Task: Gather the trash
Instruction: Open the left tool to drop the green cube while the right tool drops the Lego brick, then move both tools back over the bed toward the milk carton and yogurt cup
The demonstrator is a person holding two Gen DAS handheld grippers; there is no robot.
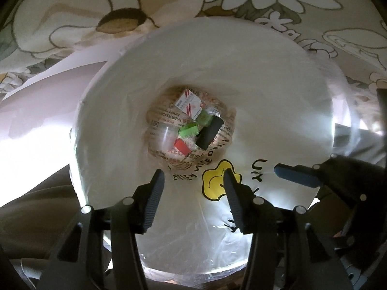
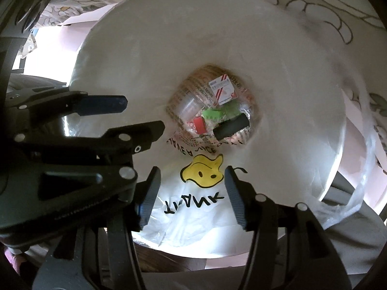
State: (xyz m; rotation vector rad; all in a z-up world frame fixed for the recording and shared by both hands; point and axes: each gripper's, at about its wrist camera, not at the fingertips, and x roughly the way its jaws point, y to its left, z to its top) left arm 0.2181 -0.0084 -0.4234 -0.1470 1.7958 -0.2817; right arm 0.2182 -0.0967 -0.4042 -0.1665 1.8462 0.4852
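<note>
From the left wrist, the left gripper [image 1: 193,181] hangs with jaws parted and empty over a white plastic bag [image 1: 266,84] lining a bin; trash [image 1: 191,123] (boxes, wrappers) lies at the bottom. From the right wrist, the right gripper [image 2: 192,181] likewise gapes, holding nothing.

- Your left wrist camera looks steeply down into the white bin bag [image 1: 278,111], close above its mouth.
- Your right wrist camera does likewise (both share the trash at the bottom [image 2: 217,111]).

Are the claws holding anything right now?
No. The left claw and right claw are both open over the white bag, with nothing pinched between them.
</note>
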